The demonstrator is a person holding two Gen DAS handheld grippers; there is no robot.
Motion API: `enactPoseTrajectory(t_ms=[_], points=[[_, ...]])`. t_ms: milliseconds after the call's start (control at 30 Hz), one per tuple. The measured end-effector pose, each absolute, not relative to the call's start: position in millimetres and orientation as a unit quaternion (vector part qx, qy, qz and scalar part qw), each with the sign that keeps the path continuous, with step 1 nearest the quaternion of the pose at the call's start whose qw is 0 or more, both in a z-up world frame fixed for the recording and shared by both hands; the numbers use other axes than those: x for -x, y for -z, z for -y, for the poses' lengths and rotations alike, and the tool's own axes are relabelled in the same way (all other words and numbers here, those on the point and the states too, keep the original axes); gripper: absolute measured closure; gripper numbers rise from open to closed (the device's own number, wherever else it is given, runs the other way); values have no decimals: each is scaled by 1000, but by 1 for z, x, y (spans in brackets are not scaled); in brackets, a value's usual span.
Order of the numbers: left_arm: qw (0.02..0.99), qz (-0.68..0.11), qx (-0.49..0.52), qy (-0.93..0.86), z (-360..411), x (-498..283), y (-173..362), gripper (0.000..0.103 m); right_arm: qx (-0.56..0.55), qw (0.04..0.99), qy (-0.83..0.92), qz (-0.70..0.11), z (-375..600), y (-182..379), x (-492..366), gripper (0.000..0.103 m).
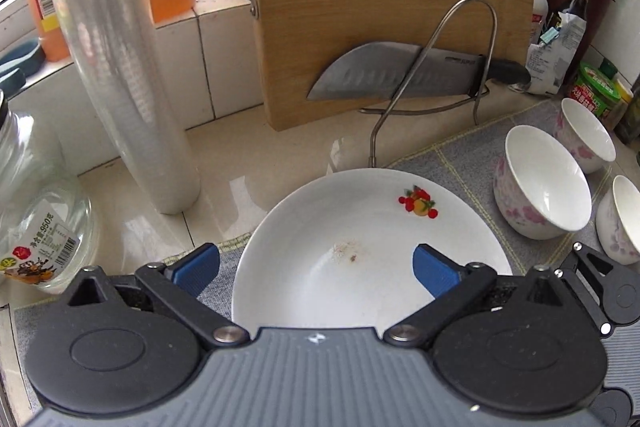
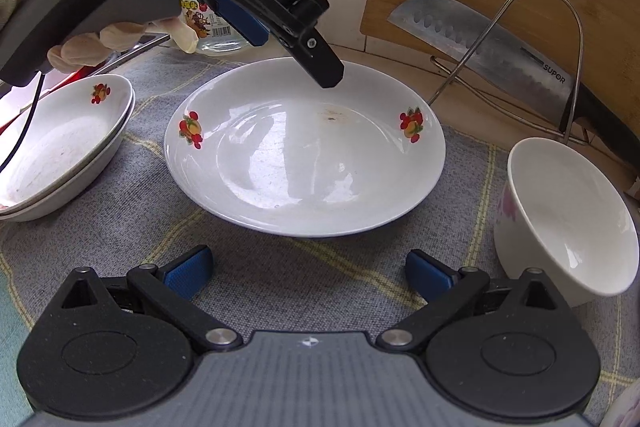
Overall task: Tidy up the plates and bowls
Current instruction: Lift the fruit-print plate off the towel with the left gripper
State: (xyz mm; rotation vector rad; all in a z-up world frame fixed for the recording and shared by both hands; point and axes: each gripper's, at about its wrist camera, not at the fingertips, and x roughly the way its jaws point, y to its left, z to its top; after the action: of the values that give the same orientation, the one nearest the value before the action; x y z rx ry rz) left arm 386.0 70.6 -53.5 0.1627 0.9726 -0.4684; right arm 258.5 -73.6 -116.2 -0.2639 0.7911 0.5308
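A white plate with fruit prints (image 2: 304, 155) lies on the grey mat; it also shows in the left wrist view (image 1: 360, 251). My left gripper (image 1: 316, 267) is open and hovers over the plate's left part, empty; in the right wrist view it (image 2: 280, 35) comes in from the upper left. My right gripper (image 2: 308, 273) is open and empty, over the mat just in front of the plate. Two stacked fruit-print plates (image 2: 60, 147) lie to the left. White bowls with pink flowers (image 1: 540, 183) (image 2: 568, 223) stand to the right.
A cutting board (image 1: 380, 7) with a knife (image 1: 400, 75) in a wire rack (image 1: 460, 67) stands behind the plate. A cling-film roll (image 1: 120, 67), a glass bottle (image 1: 36, 227) and oil bottles stand at the left. Jars and bottles (image 1: 592, 95) crowd the back right.
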Motion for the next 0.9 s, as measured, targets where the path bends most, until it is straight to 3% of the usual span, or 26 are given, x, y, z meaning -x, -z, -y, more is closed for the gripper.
enactPoseTrajectory(t_ms=[500, 900], points=[[813, -522, -74, 248, -69, -415, 74, 4, 134, 876, -277, -370, 71, 117, -267, 0], [777, -556, -89, 282, -60, -431, 75, 13, 136, 876, -289, -361, 73, 118, -270, 0]])
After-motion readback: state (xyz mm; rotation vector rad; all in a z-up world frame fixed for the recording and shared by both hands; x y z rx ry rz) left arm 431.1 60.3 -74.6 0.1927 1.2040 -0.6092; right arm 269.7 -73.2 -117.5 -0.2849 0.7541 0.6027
